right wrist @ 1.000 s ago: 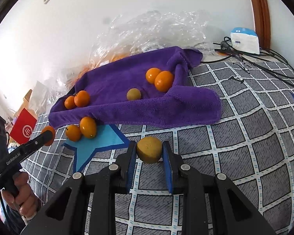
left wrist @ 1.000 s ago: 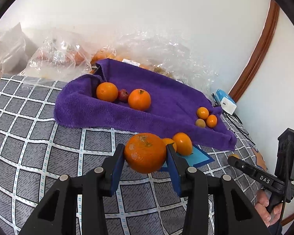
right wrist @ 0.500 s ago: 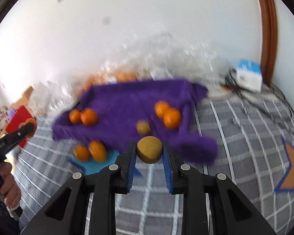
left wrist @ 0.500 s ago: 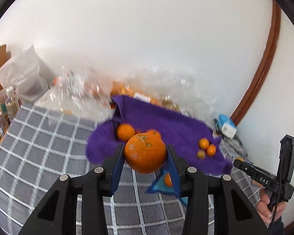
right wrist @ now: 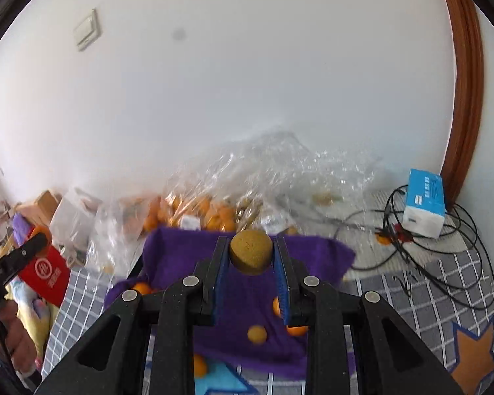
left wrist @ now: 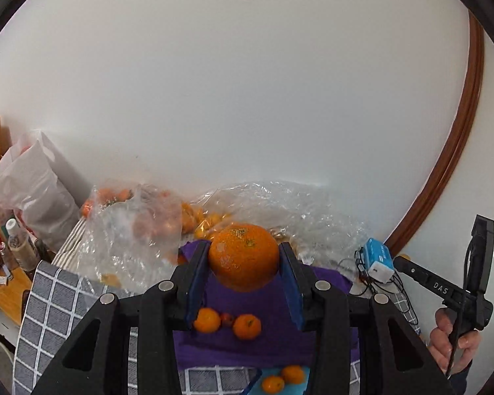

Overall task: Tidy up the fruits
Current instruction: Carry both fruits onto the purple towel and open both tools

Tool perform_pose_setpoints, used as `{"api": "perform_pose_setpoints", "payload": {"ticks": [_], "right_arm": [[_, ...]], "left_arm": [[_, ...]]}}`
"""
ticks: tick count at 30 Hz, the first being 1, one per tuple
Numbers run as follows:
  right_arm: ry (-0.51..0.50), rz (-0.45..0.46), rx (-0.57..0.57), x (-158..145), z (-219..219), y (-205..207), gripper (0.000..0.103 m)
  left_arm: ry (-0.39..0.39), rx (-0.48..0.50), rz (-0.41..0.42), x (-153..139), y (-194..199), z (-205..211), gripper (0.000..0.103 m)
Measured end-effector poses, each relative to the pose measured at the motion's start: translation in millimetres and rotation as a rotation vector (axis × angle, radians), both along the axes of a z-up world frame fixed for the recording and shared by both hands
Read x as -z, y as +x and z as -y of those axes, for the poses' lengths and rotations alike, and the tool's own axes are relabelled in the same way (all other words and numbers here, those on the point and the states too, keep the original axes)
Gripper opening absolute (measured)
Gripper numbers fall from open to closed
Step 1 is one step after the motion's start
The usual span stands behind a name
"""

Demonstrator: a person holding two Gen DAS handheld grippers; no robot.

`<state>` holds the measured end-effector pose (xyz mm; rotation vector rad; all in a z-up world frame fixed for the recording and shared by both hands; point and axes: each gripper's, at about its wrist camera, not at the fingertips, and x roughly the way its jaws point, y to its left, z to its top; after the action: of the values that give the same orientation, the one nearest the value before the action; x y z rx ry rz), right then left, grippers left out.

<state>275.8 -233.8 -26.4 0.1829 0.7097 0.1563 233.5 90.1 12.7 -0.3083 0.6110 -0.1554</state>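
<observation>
My left gripper (left wrist: 244, 260) is shut on a large orange (left wrist: 243, 256), held high above the purple towel (left wrist: 273, 335). Two oranges (left wrist: 247, 326) and a small red fruit (left wrist: 227, 319) lie on the towel below it. Two small oranges (left wrist: 281, 378) lie on a blue star patch nearer me. My right gripper (right wrist: 251, 256) is shut on a brown-yellow round fruit (right wrist: 251, 252), also raised over the towel (right wrist: 187, 250). A similar brown fruit (right wrist: 257, 334) and small oranges (right wrist: 296, 329) lie on the towel beneath.
Clear plastic bags of fruit (left wrist: 138, 230) lie against the white wall behind the towel; they also show in the right wrist view (right wrist: 214, 204). A blue-white box with cables (right wrist: 425, 204) sits at the right. The grey checked cloth (left wrist: 49, 299) covers the surface. White bags (left wrist: 33, 197) stand left.
Both grippers have risen and tilted upward with their fruits still held. The towel and its fruit have dropped low in both views, and more wall shows.
</observation>
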Motion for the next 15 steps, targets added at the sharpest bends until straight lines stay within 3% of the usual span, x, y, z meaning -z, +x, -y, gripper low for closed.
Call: {"api": "perform_pose_setpoints", "payload": {"ticks": [3,8,11,15], "right_arm": [[-0.058,-0.013,0.036,4.8,0.7,21.7,0.026],[-0.059,-0.054,0.059,28.5,8.4,50.9,0.026],[-0.035,-0.115,0.046,56.6,11.4,66.8,0.026],[-0.033,-0.211,0.022,99.2,10.2,87.0,0.026]], "left_arm": [[0.008,0.001,-0.019,1.4,23.4,9.4,0.040],[0.001,0.011,-0.055,18.5,60.6,28.2,0.040],[0.003,0.017,-0.093,41.9,79.7,37.2,0.040],[0.062,0.009,-0.176,83.9,97.1,43.3,0.040]]}}
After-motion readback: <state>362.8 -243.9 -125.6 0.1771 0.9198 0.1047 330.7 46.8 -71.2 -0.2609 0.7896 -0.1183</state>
